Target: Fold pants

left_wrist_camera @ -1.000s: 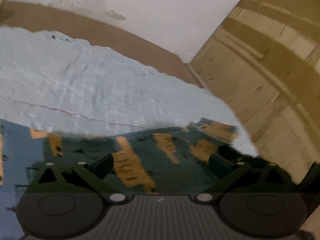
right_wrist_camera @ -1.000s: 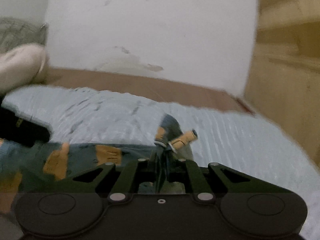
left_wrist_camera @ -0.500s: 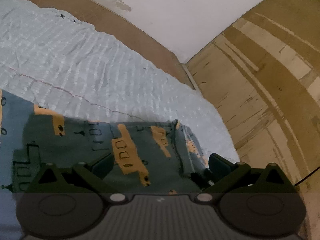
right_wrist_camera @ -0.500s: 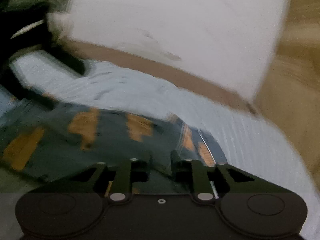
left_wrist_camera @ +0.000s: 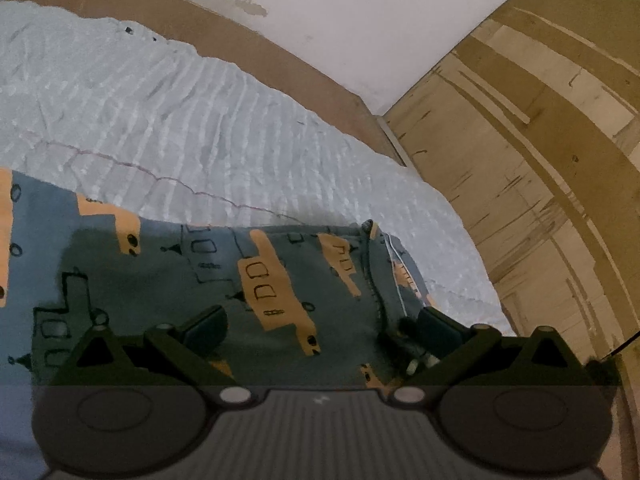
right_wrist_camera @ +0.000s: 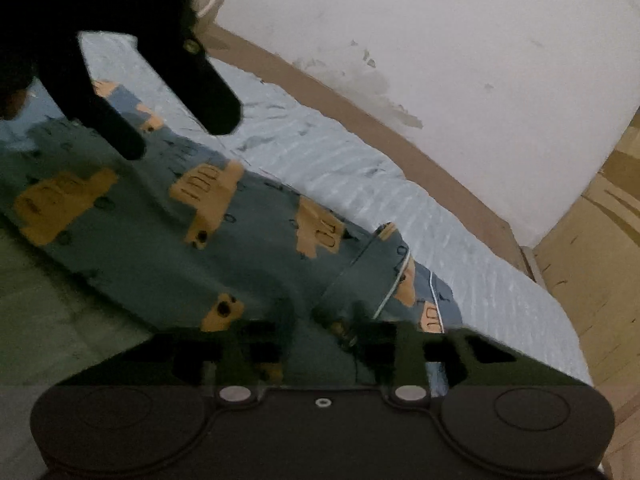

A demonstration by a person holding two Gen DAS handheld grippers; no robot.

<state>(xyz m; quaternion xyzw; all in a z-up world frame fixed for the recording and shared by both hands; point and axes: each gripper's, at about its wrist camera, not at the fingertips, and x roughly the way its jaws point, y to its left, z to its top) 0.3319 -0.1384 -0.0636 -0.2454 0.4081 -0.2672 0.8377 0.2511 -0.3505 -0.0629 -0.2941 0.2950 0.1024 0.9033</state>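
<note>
the pants [left_wrist_camera: 256, 280] lie flat on the bedsheet [left_wrist_camera: 200, 128], one fold laid. left gripper [left_wrist_camera: 320, 324] hovers spread over the pants; right gripper [right_wrist_camera: 320, 340] likewise spread, holding nothing. next: regrip the hem [right_wrist_camera: 384, 264] beside the pants' edge.

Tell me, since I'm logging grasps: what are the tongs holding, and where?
Nothing. Both the left tongs and right tongs stand open over the pants, near their cuffed end.
</note>
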